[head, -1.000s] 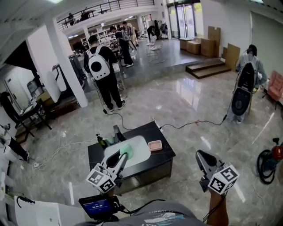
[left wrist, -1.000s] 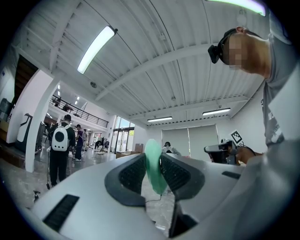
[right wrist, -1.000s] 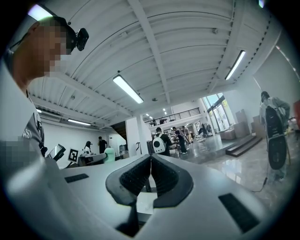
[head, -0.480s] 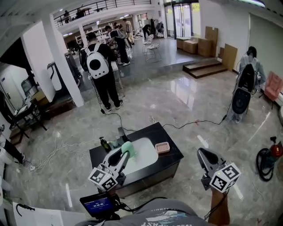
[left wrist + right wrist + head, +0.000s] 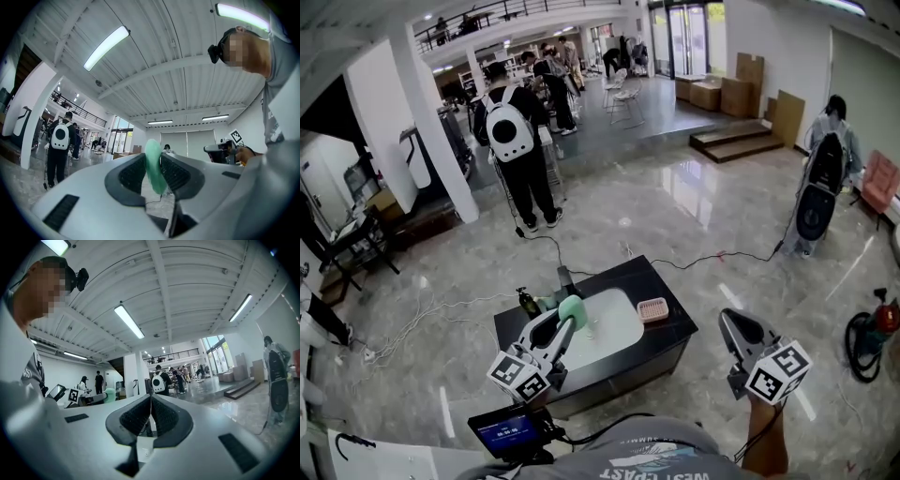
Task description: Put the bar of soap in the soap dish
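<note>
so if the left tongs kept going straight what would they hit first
Nothing near, it seems: the left tongs, shut on the green soap, point roughly level across open hall toward a far wall; the black table looks below that line.

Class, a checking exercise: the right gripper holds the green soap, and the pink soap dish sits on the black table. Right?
Wrong gripper: the left gripper holds the green soap, as the left gripper view shows; the pink soap dish sits on the black table.
</note>
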